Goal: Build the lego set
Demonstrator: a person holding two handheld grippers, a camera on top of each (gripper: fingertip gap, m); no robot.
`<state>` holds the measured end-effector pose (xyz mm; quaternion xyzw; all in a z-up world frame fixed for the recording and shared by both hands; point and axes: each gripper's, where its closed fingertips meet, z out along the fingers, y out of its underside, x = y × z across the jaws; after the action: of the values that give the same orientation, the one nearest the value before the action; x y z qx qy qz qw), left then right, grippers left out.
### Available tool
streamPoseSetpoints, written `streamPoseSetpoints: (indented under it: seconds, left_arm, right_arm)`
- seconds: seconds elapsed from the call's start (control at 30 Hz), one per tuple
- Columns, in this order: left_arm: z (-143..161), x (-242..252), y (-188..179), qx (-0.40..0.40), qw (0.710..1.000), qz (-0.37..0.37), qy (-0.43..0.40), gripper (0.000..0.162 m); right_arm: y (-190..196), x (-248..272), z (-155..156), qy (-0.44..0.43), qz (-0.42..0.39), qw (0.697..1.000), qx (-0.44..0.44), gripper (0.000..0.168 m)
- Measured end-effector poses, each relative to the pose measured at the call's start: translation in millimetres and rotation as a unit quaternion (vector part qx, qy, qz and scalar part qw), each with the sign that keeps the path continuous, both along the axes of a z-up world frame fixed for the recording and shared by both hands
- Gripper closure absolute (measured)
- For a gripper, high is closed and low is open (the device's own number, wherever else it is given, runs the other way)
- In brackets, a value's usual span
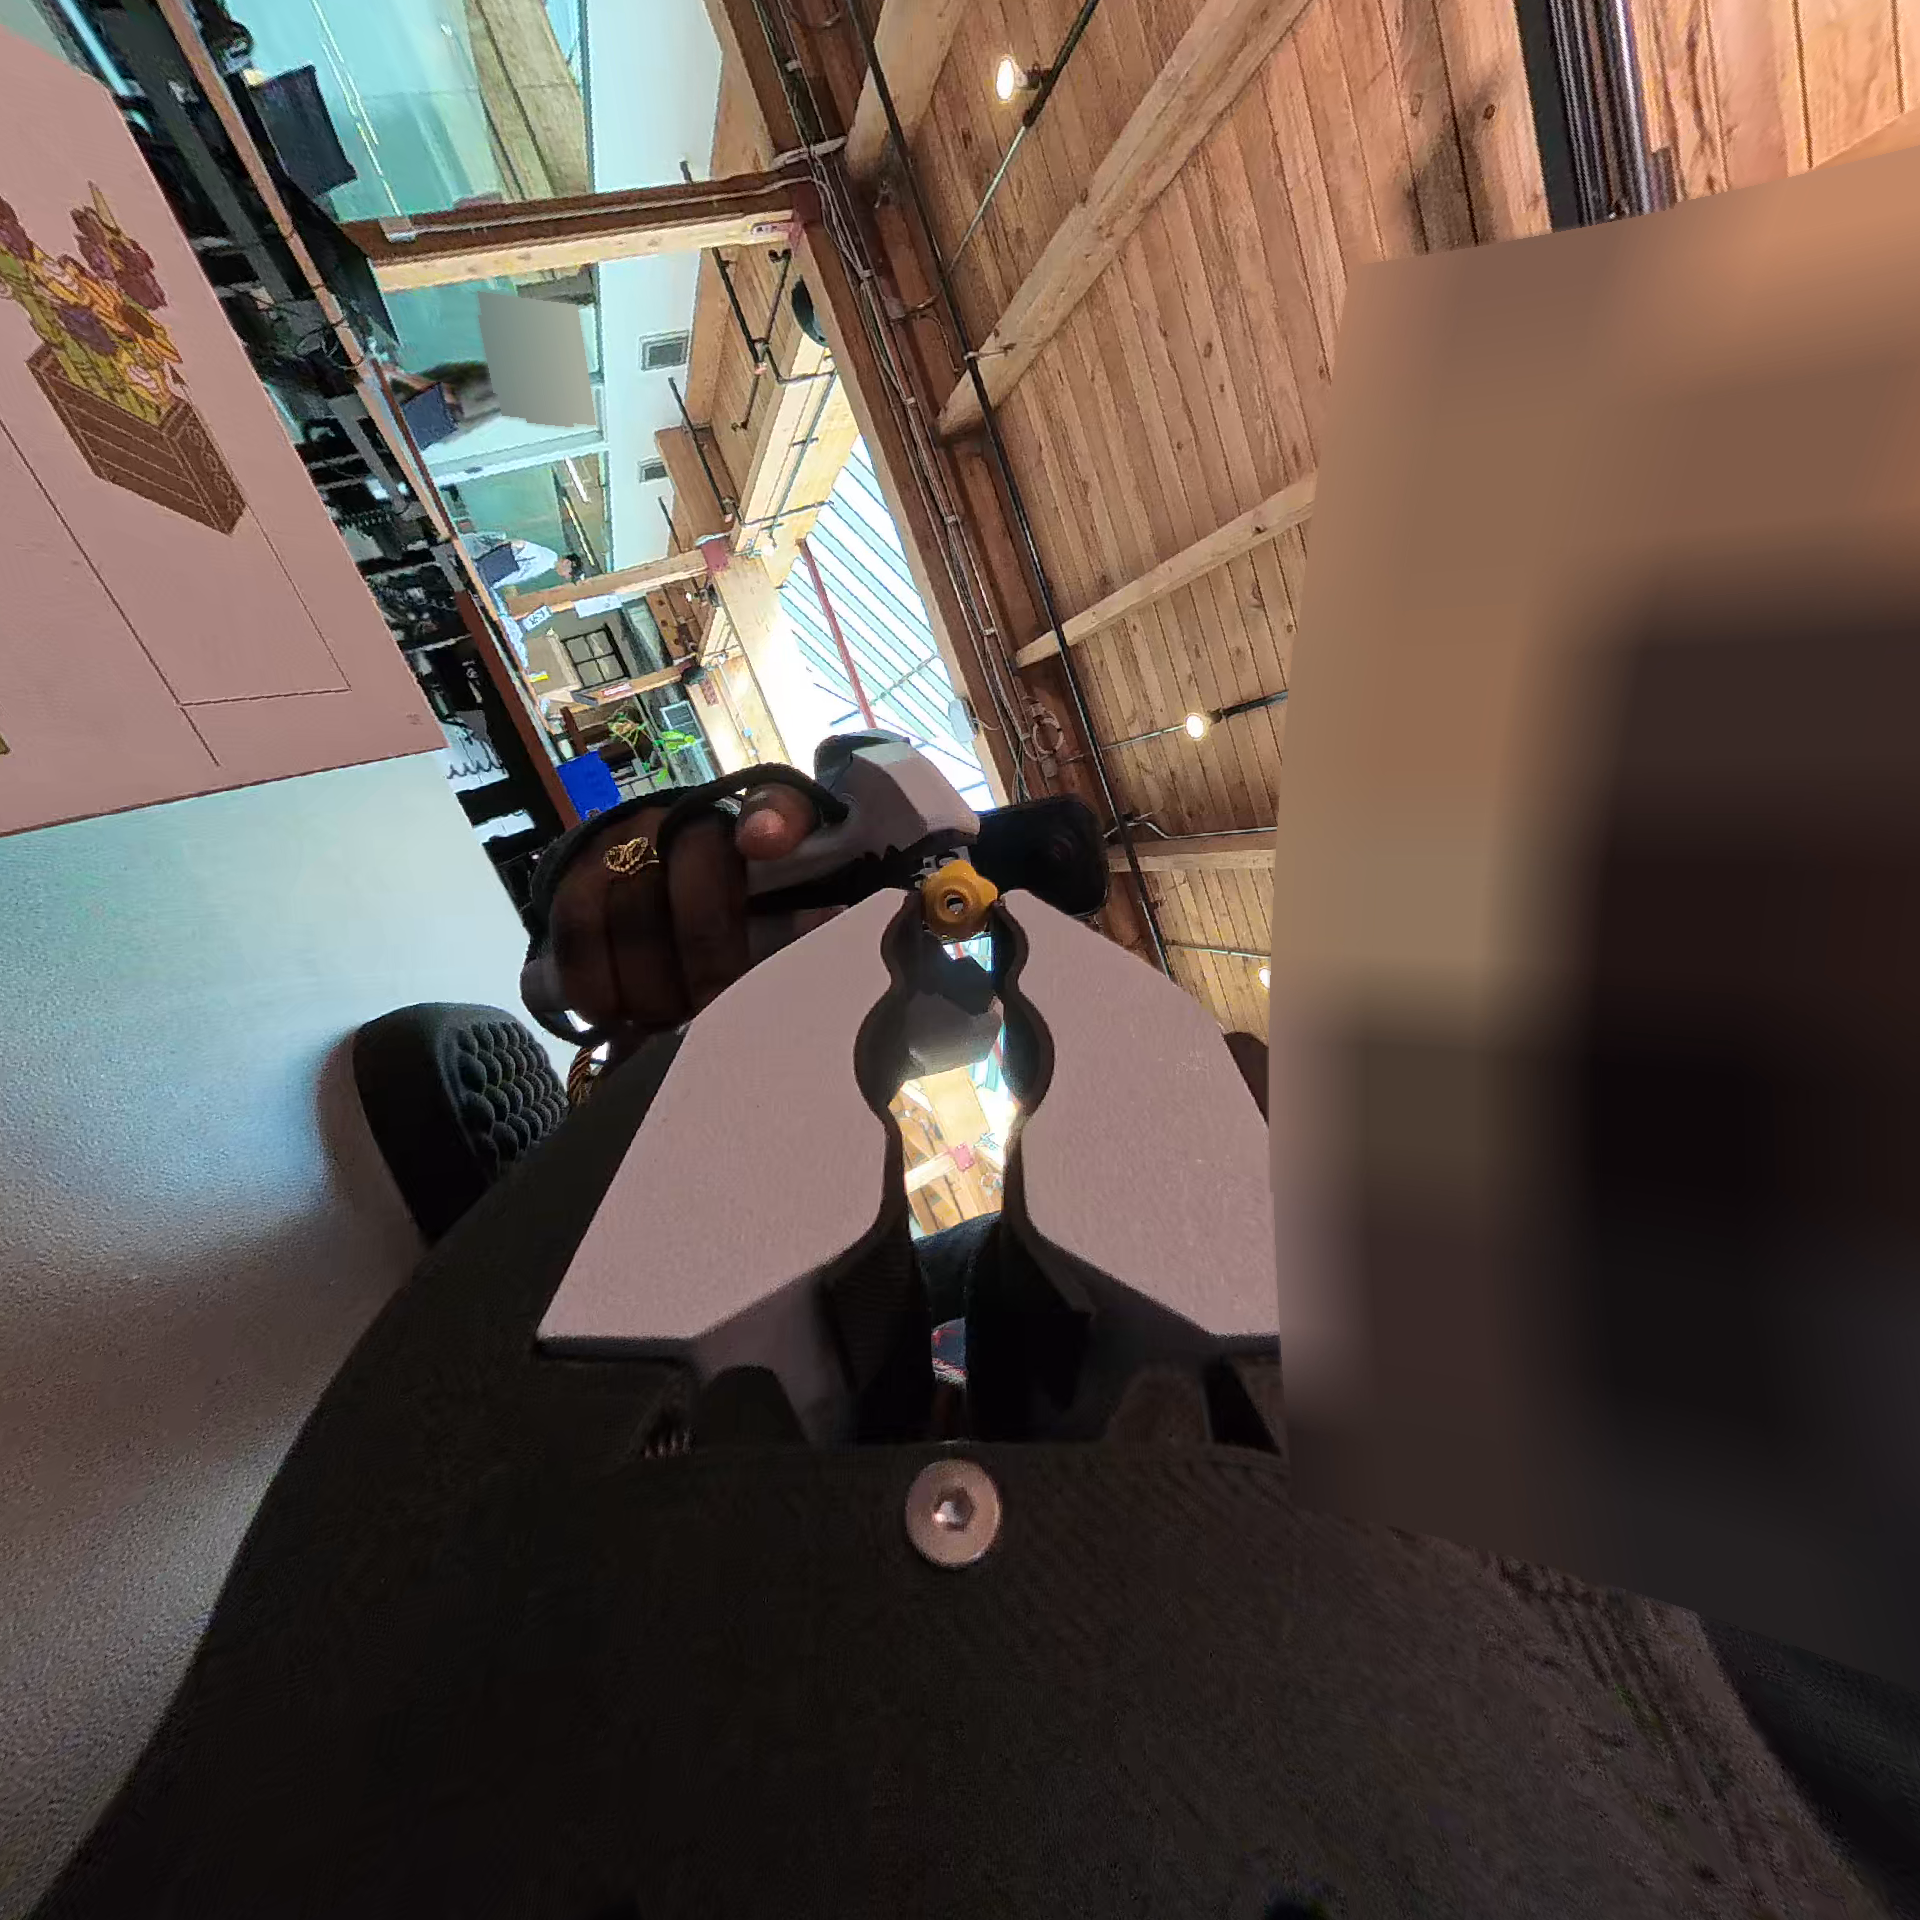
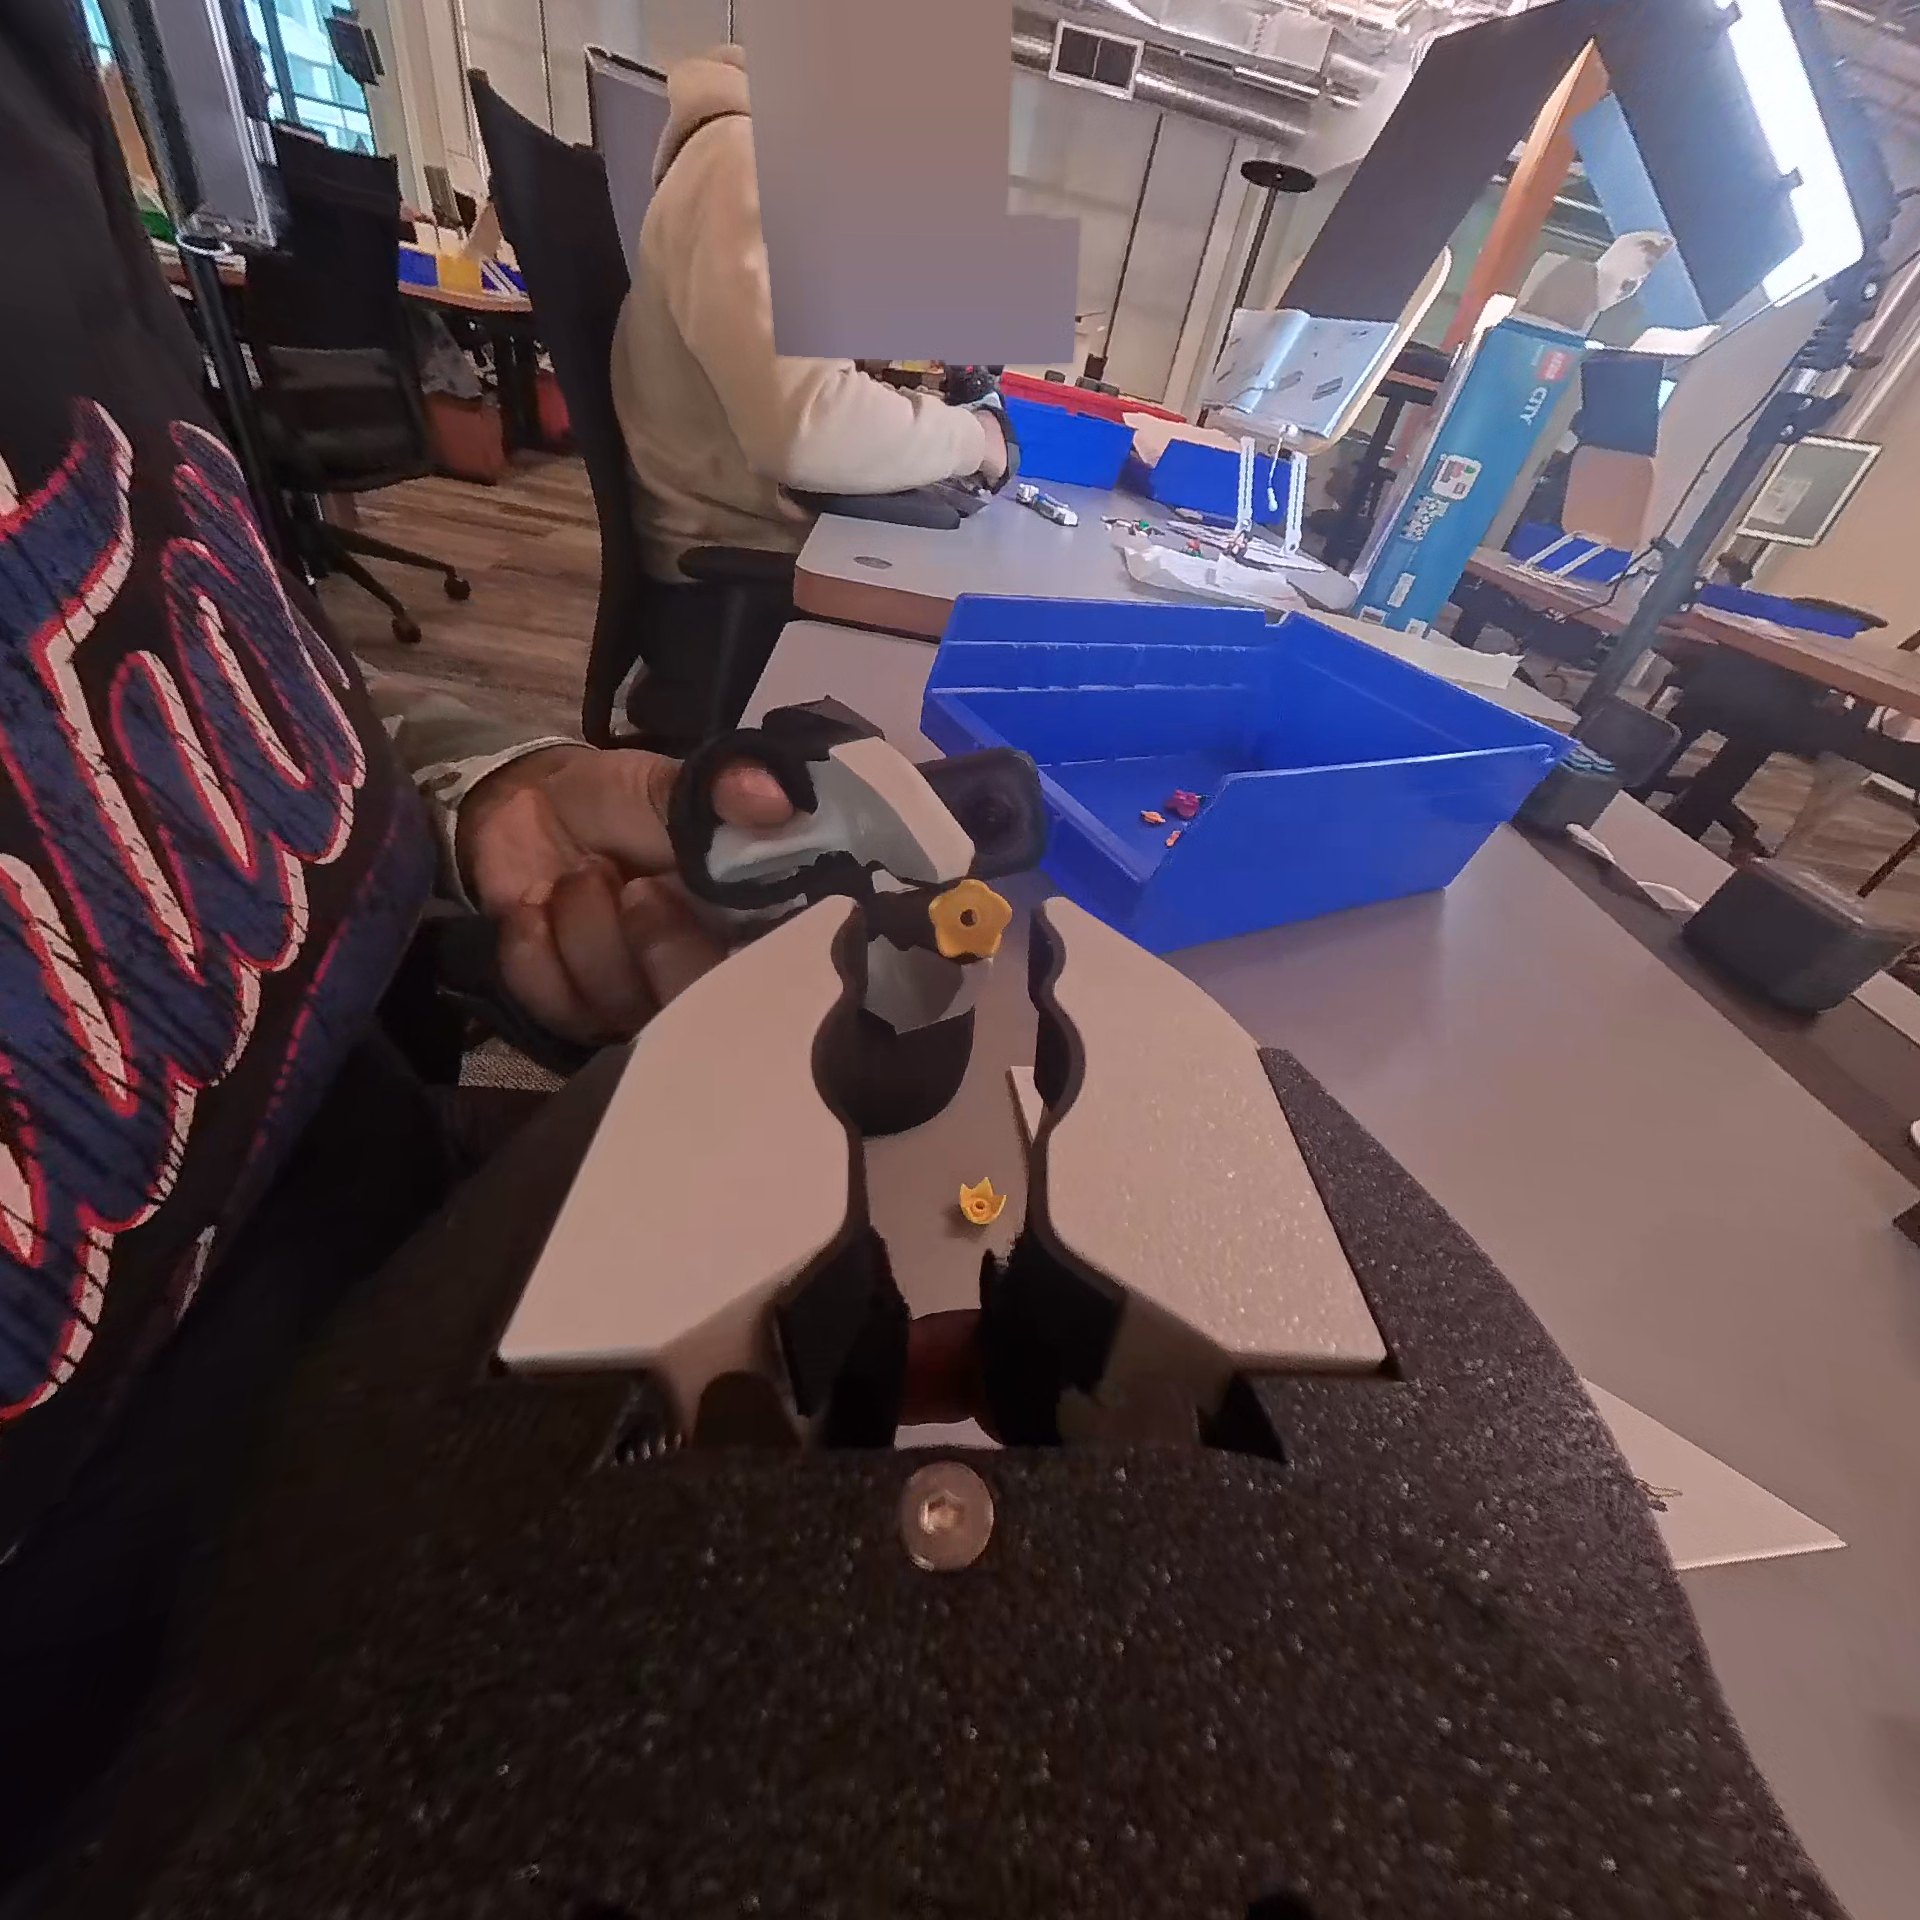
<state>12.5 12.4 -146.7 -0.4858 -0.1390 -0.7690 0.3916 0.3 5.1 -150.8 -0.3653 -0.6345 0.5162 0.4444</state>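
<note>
Left wrist view: left tongs (image 1: 954,906) pinch a yellow flower piece (image 1: 954,902) at 12 o'clock, against the right tongs' tips.
Right wrist view: right tongs (image 2: 966,920) touch that flower; grip unclear. Second yellow piece (image 2: 981,1203) on tabletop (image 2: 1455,1039); blue bin (image 2: 1247,748) at 1 o'clock.
</note>
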Motion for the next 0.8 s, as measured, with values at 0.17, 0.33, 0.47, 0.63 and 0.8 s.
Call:
streamPoseSetpoints:
  seconds: [0.17,0.33,0.47,0.63,0.8]
  left_arm:
    - [1.2,6.1,-3.0,0.016,1.0,-0.009,0.023,0.149]
    - [-22.3,-1.5,-4.4,0.082,0.937,0.042,0.336,0.104]
    - [-65.2,-51.5,-4.0,0.113,0.699,0.1,0.699,0.103]
    - [-75.6,-50.9,-14.9,0.1,0.699,0.047,0.707,0.103]
    - [-73.5,-51.8,-12.9,0.102,0.707,0.052,0.698,0.103]
  right_arm:
    - [1.1,3.0,0.5,0.002,0.0,1.0,0.008,0.154]
    - [17.5,17.3,-14.0,-0.083,-0.012,0.996,0.021,0.154]
    - [34.9,30.4,-73.5,-0.294,-0.052,0.953,0.053,0.154]
    - [38.1,40.4,-116.3,-0.434,-0.07,0.894,0.084,0.154]
    - [37.3,43.4,-126.6,-0.468,-0.071,0.877,0.087,0.154]
